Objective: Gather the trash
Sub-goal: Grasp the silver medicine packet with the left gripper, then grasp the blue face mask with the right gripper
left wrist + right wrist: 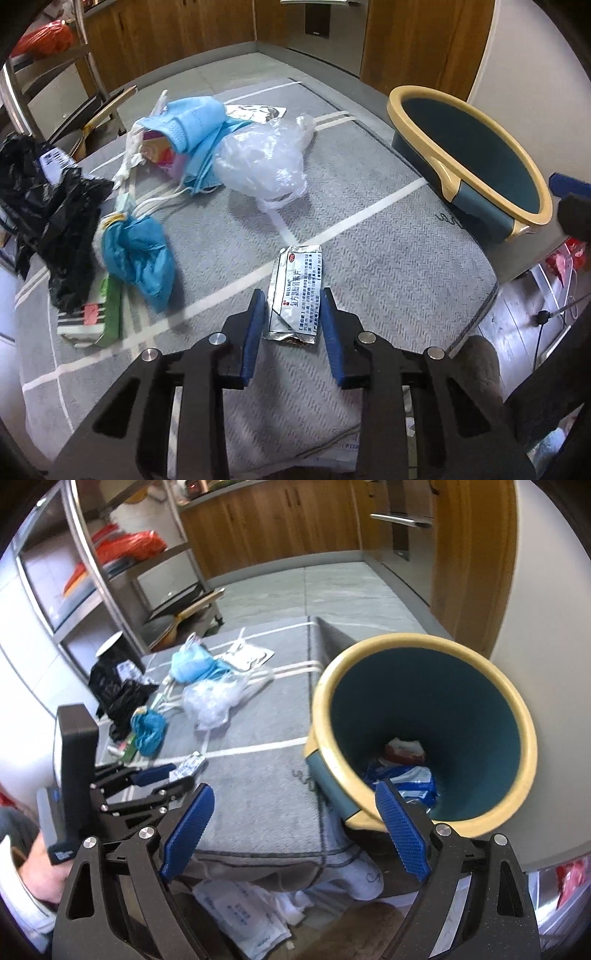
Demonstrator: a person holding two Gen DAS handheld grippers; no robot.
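Note:
A silver medicine sachet (296, 291) lies flat on the grey cloth-covered table (388, 266). My left gripper (293, 301) is open, its blue pads on either side of the sachet's near half, not touching it. It also shows in the right wrist view (168, 773) beside the sachet (190, 765). My right gripper (295, 801) is open and empty, just in front of the teal bin with a yellow rim (424, 720), which holds wrappers (404, 771). The bin (469, 158) sits at the table's right edge.
More trash lies at the far left: a clear plastic bag (264, 162), blue face masks (195, 127), a crumpled blue bag (138, 258), a black bag (51, 214), a green carton (94, 317). A metal shelf rack (110, 572) stands behind.

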